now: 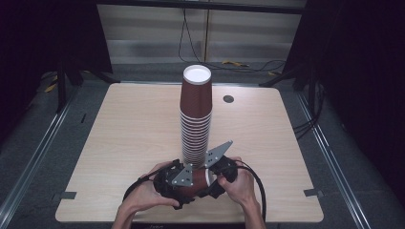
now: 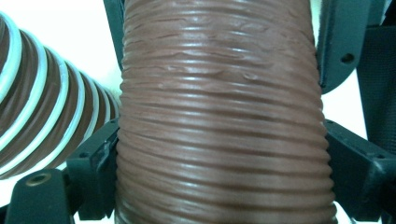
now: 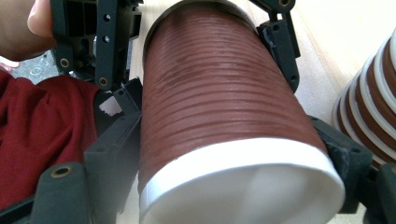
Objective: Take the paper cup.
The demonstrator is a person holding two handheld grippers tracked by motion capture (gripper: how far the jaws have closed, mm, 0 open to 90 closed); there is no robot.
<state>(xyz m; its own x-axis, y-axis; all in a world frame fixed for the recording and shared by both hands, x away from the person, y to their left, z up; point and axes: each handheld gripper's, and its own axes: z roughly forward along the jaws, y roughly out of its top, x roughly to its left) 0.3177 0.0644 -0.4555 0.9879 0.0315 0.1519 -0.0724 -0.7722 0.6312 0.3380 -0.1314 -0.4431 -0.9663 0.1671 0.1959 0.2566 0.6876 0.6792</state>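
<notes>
A brown ribbed paper cup (image 1: 198, 184) lies on its side just above the table's front edge, held between both grippers. My left gripper (image 1: 187, 185) has its jaws against the cup's sides; up close the cup (image 2: 219, 116) sits between the two black jaws. My right gripper (image 1: 208, 177) clamps the rim end, where the cup (image 3: 219, 107) shows its white rim between the jaws. The left gripper's fingers (image 3: 280, 42) flank the cup's far end. A tall stack of upturned brown cups (image 1: 196, 119) stands mid-table right behind the grippers, and the stack (image 2: 42, 116) (image 3: 369, 107) shows beside the held cup.
The wooden table (image 1: 119, 143) has a small round grommet (image 1: 228, 98) at the back right. Cables lie on the floor beyond it. Both hands work close to the front edge. A red garment (image 3: 42, 135) and a hand (image 3: 28, 23) lie behind the left gripper.
</notes>
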